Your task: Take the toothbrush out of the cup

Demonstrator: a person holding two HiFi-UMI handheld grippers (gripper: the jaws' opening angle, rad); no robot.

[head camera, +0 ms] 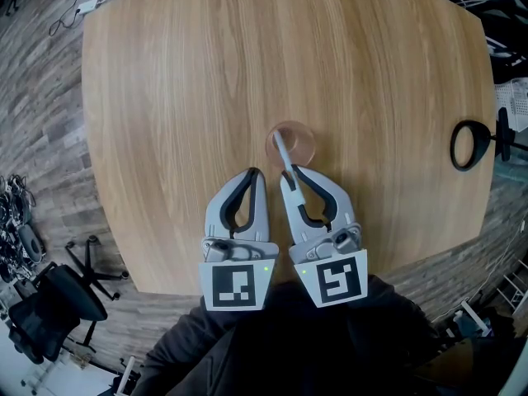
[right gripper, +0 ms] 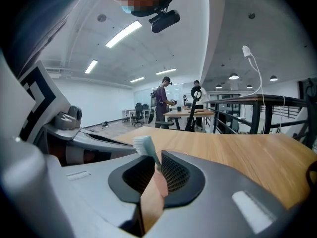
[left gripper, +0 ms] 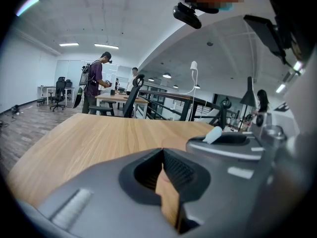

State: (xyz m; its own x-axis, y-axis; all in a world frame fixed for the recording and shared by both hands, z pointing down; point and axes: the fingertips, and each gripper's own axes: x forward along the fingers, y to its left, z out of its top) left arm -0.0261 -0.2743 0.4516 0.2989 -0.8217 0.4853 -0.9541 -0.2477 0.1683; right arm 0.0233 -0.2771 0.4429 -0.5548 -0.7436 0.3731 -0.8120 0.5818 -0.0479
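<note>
A clear pinkish cup (head camera: 302,143) stands upright near the middle of the round wooden table (head camera: 181,97). A white toothbrush (head camera: 282,156) leans out of it toward me. My right gripper (head camera: 289,175) is shut on the brush just below the cup in the head view. In the right gripper view the bristle head (right gripper: 144,145) sticks up from between the nearly touching pads (right gripper: 173,173). My left gripper (head camera: 255,173) sits beside it on the left, shut and holding nothing. The left gripper view shows the brush head (left gripper: 214,134) above the right gripper's body.
A black ring-shaped object on a stand (head camera: 470,145) sits at the table's right edge. A black office chair (head camera: 62,291) stands on the floor at lower left. People stand at desks (left gripper: 94,83) far across the room.
</note>
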